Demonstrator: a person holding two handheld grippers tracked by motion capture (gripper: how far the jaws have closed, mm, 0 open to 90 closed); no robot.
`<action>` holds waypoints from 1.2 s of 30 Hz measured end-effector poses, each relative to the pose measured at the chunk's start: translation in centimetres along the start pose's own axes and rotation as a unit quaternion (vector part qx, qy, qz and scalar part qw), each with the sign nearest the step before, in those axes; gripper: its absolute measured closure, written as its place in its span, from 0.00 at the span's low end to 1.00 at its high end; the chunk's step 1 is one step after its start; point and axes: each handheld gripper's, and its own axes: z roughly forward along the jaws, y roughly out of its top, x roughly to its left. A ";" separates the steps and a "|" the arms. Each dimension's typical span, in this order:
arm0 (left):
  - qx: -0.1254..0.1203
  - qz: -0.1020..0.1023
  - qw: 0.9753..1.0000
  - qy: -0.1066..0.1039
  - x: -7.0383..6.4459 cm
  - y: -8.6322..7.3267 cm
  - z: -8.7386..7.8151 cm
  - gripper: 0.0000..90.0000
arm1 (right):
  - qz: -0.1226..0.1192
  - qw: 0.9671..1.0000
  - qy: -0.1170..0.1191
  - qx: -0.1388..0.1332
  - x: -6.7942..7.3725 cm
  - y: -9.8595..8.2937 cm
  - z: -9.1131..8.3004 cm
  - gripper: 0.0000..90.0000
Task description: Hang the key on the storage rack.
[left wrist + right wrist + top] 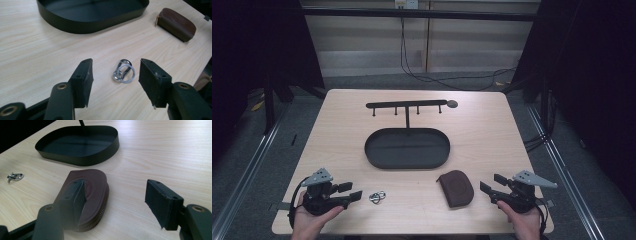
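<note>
Left claw (115, 82) is sitting wide open, holding nothing, with the silver rings (123, 71) lying just ahead of it on the bench (32, 50). Right claw (116, 202) is gaping wide too, the brown pouch (93, 185) lying by one jaw. Beyond both, the black tray (407, 148) is sitting empty.

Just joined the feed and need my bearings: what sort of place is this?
Probably a recording rig in a lab, not a home: one bare wooden table ringed by dark curtains, loose cables on grey floor, and a staged key-hook stand.

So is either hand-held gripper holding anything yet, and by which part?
Nothing is held. The left hand-held gripper stands open before the key ring; the right hand-held gripper is open beside the brown pouch.
</note>
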 end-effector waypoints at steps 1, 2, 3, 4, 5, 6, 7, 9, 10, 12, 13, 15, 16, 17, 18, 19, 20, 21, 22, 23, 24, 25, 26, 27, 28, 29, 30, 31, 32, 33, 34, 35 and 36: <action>0.003 0.001 1.000 0.002 -0.1 0.0 0.1 0.53 | 0.003 1.000 -0.001 0.002 0.0 0.0 0.0 0.36; 0.008 0.003 1.000 0.002 -0.1 0.0 0.2 0.54 | 0.005 1.000 -0.001 0.006 -0.1 0.0 0.0 0.36; 0.008 0.003 1.000 0.002 -0.1 0.0 0.2 0.55 | 0.005 1.000 -0.001 0.006 -0.1 0.0 0.0 0.36; 0.012 0.001 1.000 -0.001 -0.2 0.1 0.4 0.56 | 0.015 1.000 -0.003 0.015 -0.2 0.0 0.1 0.34; 0.017 0.003 1.000 0.000 -0.2 0.1 0.5 0.56 | 0.017 1.000 -0.003 0.014 -0.3 0.0 0.1 0.33; 0.021 0.003 1.000 0.001 -0.3 0.1 0.7 0.57 | 0.019 1.000 -0.006 0.015 -0.3 0.0 0.1 0.33; 0.026 0.004 1.000 0.001 -0.3 0.1 0.8 0.58 | 0.020 1.000 -0.003 0.017 -0.3 0.0 0.2 0.32; 0.028 0.006 1.000 -0.001 -0.4 0.1 0.9 0.58 | 0.020 1.000 -0.004 0.017 -0.3 0.0 0.2 0.32; 0.033 0.010 0.999 -0.003 -0.7 0.1 1.0 0.58 | 0.018 1.000 -0.006 0.019 -0.3 0.0 0.2 0.32; 0.035 0.013 0.999 -0.003 -0.8 0.2 1.1 0.59 | 0.017 1.000 -0.005 0.020 -0.3 -0.1 0.1 0.32; 0.038 0.015 0.999 -0.003 -1.0 0.3 1.2 0.60 | 0.015 1.000 -0.006 0.021 -0.2 -0.1 0.1 0.32; 0.042 0.018 0.999 -0.004 -1.2 0.5 1.3 0.62 | 0.015 1.000 -0.003 0.021 -0.1 0.0 0.1 0.32; 0.041 0.020 0.999 -0.005 -1.3 0.5 1.3 0.64 | 0.011 1.000 -0.002 0.024 -0.1 0.0 0.2 0.32; 0.043 0.022 0.999 -0.008 -1.4 0.6 1.4 0.65 | 0.009 1.000 -0.001 0.024 -0.1 0.0 0.2 0.32; 0.043 0.022 0.999 -0.008 -1.4 0.6 1.4 0.67 | 0.009 1.000 -0.001 0.024 -0.1 0.0 0.2 0.32; 0.050 0.023 0.998 -0.009 -1.6 0.8 1.6 0.68 | 0.008 1.000 -0.001 0.026 0.0 0.0 0.3 0.32; 0.050 0.023 0.998 -0.009 -1.6 0.8 1.6 0.68 | 0.007 1.000 -0.001 0.027 0.0 0.0 0.3 0.32; 0.060 0.025 0.998 -0.011 -1.7 1.0 1.9 0.68 | 0.010 1.000 -0.002 0.028 0.0 0.0 0.3 0.32; 0.065 0.027 0.997 -0.013 -1.8 1.1 2.1 0.68 | 0.011 1.000 -0.002 0.028 0.0 0.0 0.3 0.32; 0.067 0.027 0.997 -0.011 -1.9 1.3 2.3 0.68 | 0.011 1.000 -0.002 0.029 -0.1 0.0 0.3 0.32; 0.067 0.027 0.997 -0.011 -1.9 1.3 2.3 0.67 | 0.012 0.999 -0.002 0.030 -0.1 0.0 0.4 0.32; 0.073 0.025 0.997 -0.010 -2.0 1.4 2.5 0.67 | 0.012 0.999 -0.002 0.030 -0.1 0.0 0.4 0.32; 0.082 0.023 0.996 -0.004 -2.1 1.9 2.7 0.66 | 0.011 0.999 -0.003 0.031 -0.1 -0.1 0.4 0.32; 0.087 0.019 0.996 -0.004 -2.2 2.1 2.8 0.65 | 0.010 0.999 -0.003 0.032 -0.1 -0.1 0.4 0.32; 0.092 0.020 0.996 -0.003 -2.2 2.3 2.9 0.65 | 0.010 0.999 -0.004 0.033 -0.1 -0.1 0.4 0.32; 0.092 0.020 0.996 -0.003 -2.2 2.3 2.9 0.65 | 0.010 0.999 -0.004 0.033 -0.1 -0.1 0.4 0.32; 0.106 0.024 0.994 0.002 -2.2 2.8 3.1 0.65 | 0.012 0.999 -0.003 0.036 -0.1 -0.1 0.5 0.32; 0.111 0.022 0.994 0.002 -2.3 2.9 3.3 0.64 | 0.012 0.999 -0.003 0.036 -0.1 -0.1 0.5 0.32; 0.123 0.027 0.992 0.004 -2.3 3.2 3.4 0.64 | 0.012 0.999 -0.003 0.036 -0.1 -0.1 0.5 0.32; 0.125 0.028 0.992 0.005 -2.5 3.3 3.5 0.63 | 0.012 0.999 -0.003 0.036 -0.1 -0.1 0.5 0.32; 0.130 0.031 0.991 0.009 -2.6 3.5 3.7 0.63 | 0.012 0.999 -0.003 0.036 -0.1 -0.1 0.5 0.32; 0.137 0.033 0.990 0.007 -2.6 3.6 3.8 0.61 | 0.012 0.999 -0.003 0.037 -0.1 -0.1 0.5 0.32; 0.141 0.036 0.989 0.012 -2.8 3.7 4.1 0.59 | 0.013 0.999 -0.003 0.038 -0.1 -0.1 0.5 0.32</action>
